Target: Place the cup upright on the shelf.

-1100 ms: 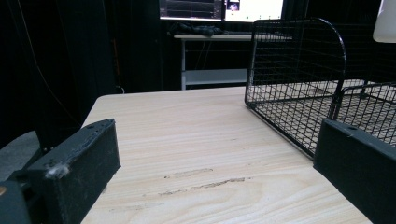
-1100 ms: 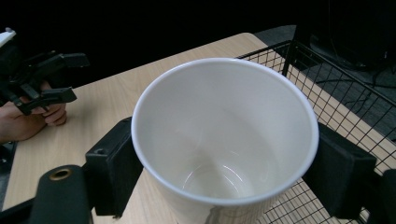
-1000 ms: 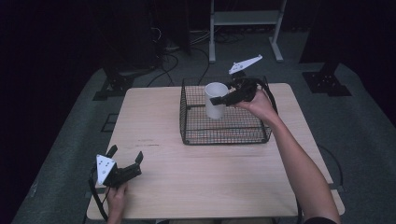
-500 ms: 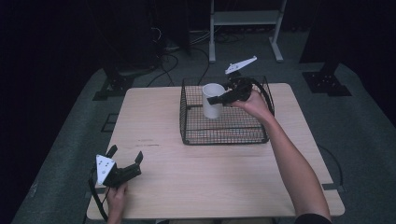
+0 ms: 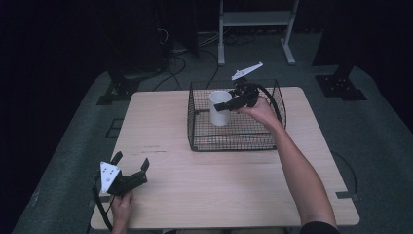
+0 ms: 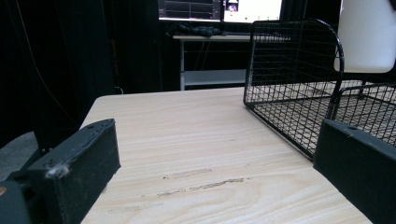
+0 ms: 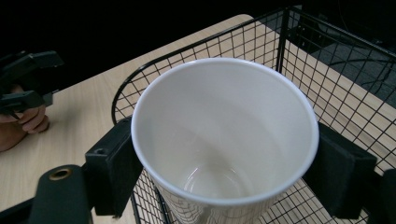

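Note:
A white paper cup (image 5: 219,115) stands upright inside the black wire basket (image 5: 234,142) at the back of the table. My right gripper (image 5: 222,105) is shut on it, one jaw on each side just under the rim. In the right gripper view the cup (image 7: 224,140) is empty and sits between the pads of the right gripper (image 7: 226,169). In the left gripper view the cup (image 6: 366,35) hangs a little above the floor of the basket (image 6: 289,70). My left gripper (image 5: 130,161) rests open near the front left corner, with nothing between its jaws (image 6: 219,163).
The wooden table (image 5: 214,185) has bare room in front of the basket. The person's right forearm (image 5: 297,170) crosses its right side. Dark stands and cables lie on the floor beyond the far edge.
The right hand has brought the cup down and slightly left, deeper into the basket. The left gripper has stayed where it was.

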`<control>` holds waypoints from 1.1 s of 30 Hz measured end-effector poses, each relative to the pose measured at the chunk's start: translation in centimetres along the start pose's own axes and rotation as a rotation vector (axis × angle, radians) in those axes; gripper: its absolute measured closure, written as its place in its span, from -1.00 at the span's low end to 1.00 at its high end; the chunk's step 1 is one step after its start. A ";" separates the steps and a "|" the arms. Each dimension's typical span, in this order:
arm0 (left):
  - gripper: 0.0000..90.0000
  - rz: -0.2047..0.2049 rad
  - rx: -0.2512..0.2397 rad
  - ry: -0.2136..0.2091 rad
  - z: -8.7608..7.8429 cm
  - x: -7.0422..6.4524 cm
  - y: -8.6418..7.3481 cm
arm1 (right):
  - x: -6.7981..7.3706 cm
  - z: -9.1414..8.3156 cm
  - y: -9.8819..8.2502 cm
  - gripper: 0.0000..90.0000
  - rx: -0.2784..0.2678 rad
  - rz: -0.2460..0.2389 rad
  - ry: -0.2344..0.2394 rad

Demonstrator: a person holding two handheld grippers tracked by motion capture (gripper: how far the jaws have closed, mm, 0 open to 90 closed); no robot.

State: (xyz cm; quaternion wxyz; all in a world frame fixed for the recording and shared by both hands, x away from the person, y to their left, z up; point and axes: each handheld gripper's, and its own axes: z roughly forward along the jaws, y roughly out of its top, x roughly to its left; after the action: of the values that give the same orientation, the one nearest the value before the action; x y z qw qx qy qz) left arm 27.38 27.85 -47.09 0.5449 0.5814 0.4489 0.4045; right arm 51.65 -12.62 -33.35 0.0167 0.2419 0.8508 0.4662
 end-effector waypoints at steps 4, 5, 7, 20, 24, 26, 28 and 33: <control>-1.00 -0.002 -0.001 0.000 0.0 0.0 0.0 | -0.4 0.4 -0.3 -0.57 0.004 0.014 0.001; -1.00 -0.002 -0.001 -0.001 0.0 0.0 0.0 | -0.5 0.5 -0.3 -0.57 0.006 0.016 0.001; -1.00 -0.002 -0.004 -0.001 0.0 0.0 0.0 | -0.6 0.6 -0.5 -0.57 0.011 0.019 -0.001; -1.00 -0.002 -0.003 -0.001 0.0 0.0 0.0 | -2.0 1.2 -2.2 -0.57 0.037 0.061 -0.026; -1.00 -0.002 -0.004 -0.001 0.0 0.0 0.0 | -2.2 1.7 -2.4 -0.57 0.048 0.064 -0.028; -1.00 -0.001 -0.005 -0.001 0.0 0.0 0.0 | -2.2 1.9 -2.4 -0.58 0.051 0.063 -0.030; -1.00 -0.001 -0.005 -0.001 0.0 0.0 0.0 | -2.2 2.1 -2.5 -0.58 0.051 0.062 -0.027; -1.00 0.000 -0.006 -0.001 0.0 0.0 0.0 | -2.1 2.7 -2.6 -0.58 0.059 0.054 -0.027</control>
State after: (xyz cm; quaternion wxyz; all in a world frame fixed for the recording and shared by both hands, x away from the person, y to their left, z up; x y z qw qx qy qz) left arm 27.34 27.90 -47.08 0.5466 0.5800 0.4476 0.4056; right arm 53.20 -12.57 -37.32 0.0085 0.2715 0.8569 0.4381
